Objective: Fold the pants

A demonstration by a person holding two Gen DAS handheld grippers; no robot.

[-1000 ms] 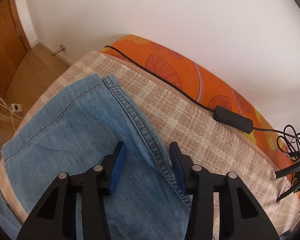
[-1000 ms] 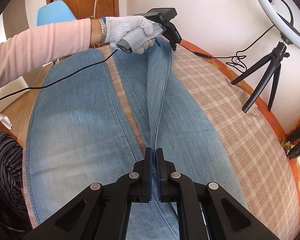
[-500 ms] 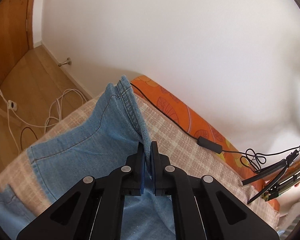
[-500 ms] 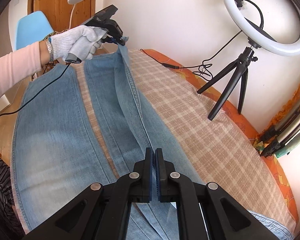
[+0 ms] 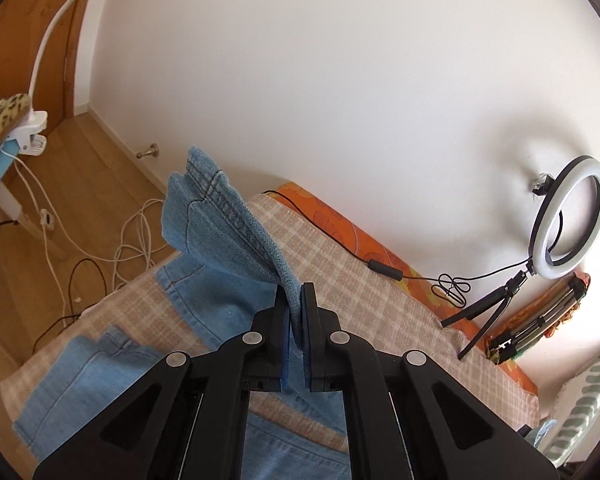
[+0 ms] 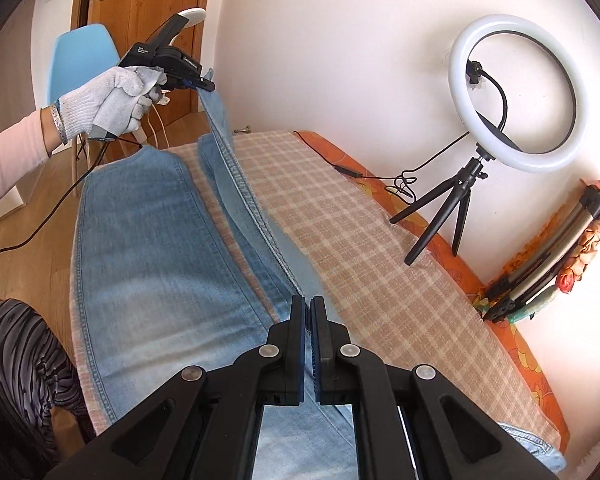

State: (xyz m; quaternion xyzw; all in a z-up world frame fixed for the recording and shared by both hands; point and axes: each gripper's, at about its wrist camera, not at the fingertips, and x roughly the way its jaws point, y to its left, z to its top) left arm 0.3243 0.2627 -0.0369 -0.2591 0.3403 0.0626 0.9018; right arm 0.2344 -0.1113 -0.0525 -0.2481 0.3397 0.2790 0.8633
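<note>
Light blue jeans (image 6: 140, 248) lie along a bed with a beige plaid cover (image 6: 340, 216). My left gripper (image 5: 295, 300) is shut on the outer seam near the hem of the right leg (image 5: 228, 232) and holds it high above the bed; it also shows in the right wrist view (image 6: 204, 85). My right gripper (image 6: 310, 312) is shut on the same seam further up the leg (image 6: 256, 216). The seam edge hangs taut between both grippers. The other leg lies flat.
A ring light on a black tripod (image 6: 516, 92) stands on the bed's right side, with its cable and inline switch (image 5: 386, 270). A folded tripod (image 6: 540, 264) leans at the wall. White wall close behind. Blue chair (image 6: 80, 60) and floor cables (image 5: 100, 248) lie beyond the bed end.
Both grippers have risen with the seam edge. The left gripper, open over the hem a second ago, shut on it and lifted it well off the bed.
</note>
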